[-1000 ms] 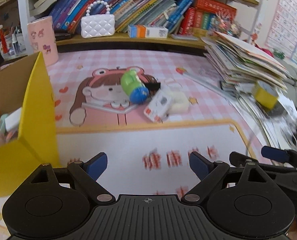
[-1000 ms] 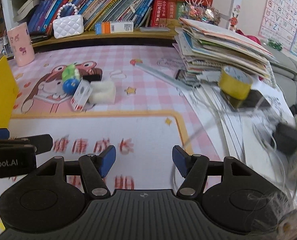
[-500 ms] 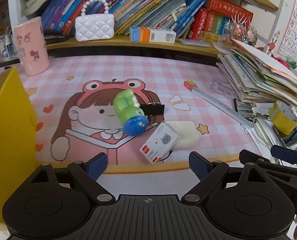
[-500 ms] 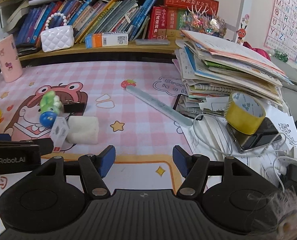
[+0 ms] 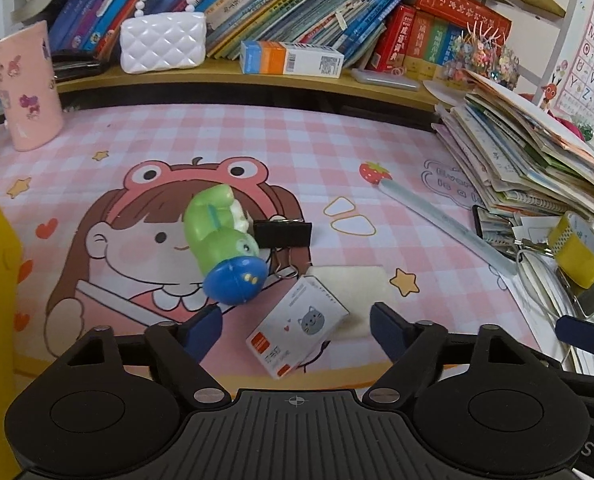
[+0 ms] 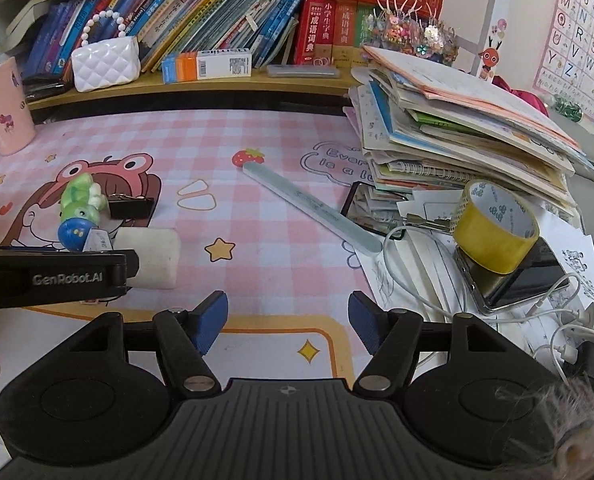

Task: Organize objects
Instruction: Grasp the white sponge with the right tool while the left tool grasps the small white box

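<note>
- pink checked desk mat [image 5: 257,140] with a cartoon girl print;
- white quilted purse [image 5: 163,42] on the shelf, beside leaning books [image 5: 297,8];
- pink cup [image 5: 25,88] at far left;
- tilted paper stack [image 6: 457,120]; yellow tape roll [image 6: 493,236] on a phone [image 6: 529,276].

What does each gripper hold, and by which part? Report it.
Nothing. The left gripper is open, the small white box lying loose between its fingers; the right gripper is open and empty.

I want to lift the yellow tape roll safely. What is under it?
The yellow tape roll sits on a dark phone, which lies on loose papers with a white cable. What the phone covers cannot be seen.
</note>
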### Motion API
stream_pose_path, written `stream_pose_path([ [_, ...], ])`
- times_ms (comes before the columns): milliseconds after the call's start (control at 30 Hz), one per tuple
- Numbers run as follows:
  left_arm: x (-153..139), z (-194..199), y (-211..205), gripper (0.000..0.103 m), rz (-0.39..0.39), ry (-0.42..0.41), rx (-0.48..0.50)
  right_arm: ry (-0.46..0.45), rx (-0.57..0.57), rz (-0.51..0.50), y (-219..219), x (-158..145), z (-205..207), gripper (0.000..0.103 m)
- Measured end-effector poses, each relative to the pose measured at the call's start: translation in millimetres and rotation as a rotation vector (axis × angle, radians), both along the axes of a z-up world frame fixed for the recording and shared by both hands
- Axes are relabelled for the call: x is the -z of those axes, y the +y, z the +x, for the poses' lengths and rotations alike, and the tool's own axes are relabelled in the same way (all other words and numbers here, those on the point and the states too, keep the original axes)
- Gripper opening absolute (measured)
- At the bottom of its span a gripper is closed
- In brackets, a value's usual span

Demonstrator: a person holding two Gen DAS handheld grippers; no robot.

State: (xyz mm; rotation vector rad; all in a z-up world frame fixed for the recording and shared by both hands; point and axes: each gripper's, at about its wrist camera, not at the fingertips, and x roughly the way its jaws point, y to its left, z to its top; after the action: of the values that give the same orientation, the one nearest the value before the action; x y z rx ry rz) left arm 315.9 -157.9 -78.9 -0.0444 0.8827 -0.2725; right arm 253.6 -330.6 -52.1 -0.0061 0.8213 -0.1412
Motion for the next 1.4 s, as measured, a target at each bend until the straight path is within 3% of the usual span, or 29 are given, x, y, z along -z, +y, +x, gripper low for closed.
stream_pose_path([
  [167, -0.2, 1.5, 1.0, 0.041, -0.033, -0.008, 0.047, 0.011, -0.01, 0.003, 1.8, 1.3, 5.6, 0.066],
  [267, -12.8, -8.5, 8.6, 0.031, -0.031, -0.043, 0.046, 0.011, -0.025, 0.016, 5.5, 1.6, 10.0, 0.067],
  [400, -24.4, -22.2, 33.1, 0.031, -0.039, -0.049, -0.02, 0.01, -0.073, 0.045, 16.4, 3.8, 19.0, 0.072],
  [533, -16.5, -27.9, 52.5, 0.031, -0.007, -0.005, -0.08, -0.003, -0.148, 0.064, 38.6, 9.4, 33.9, 0.08],
  [667, -17.3, -36.3, 56.2, 0.031, -0.01, -0.014, -0.08, -0.015, -0.22, 0.045, 61.0, 18.9, 55.4, 0.08],
  [767, -18.4, -40.4, 57.2, 0.031, -0.014, -0.013, -0.094, -0.004, -0.247, 0.032, 70.7, 28.5, 68.1, 0.071],
  [833, -22.2, -44.5, 58.5, 0.031, -0.016, -0.025, -0.095, 0.02, -0.257, 0.046, 71.0, 33.7, 73.2, 0.056],
  [933, -25.9, -49.0, 61.9, 0.031, -0.018, -0.03, -0.107, 0.019, -0.266, 0.089, 68.5, 32.4, 71.3, 0.049],
  [1167, -35.0, -61.3, 69.6, 0.031, -0.041, -0.042, -0.12, 0.016, -0.234, 0.108, 62.2, 23.2, 56.5, 0.045],
  [1400, -48.3, -94.7, 79.2, 0.031, -0.089, -0.057, -0.099, 0.002, -0.211, 0.132, 56.9, 1.1, 16.9, 0.044],
])
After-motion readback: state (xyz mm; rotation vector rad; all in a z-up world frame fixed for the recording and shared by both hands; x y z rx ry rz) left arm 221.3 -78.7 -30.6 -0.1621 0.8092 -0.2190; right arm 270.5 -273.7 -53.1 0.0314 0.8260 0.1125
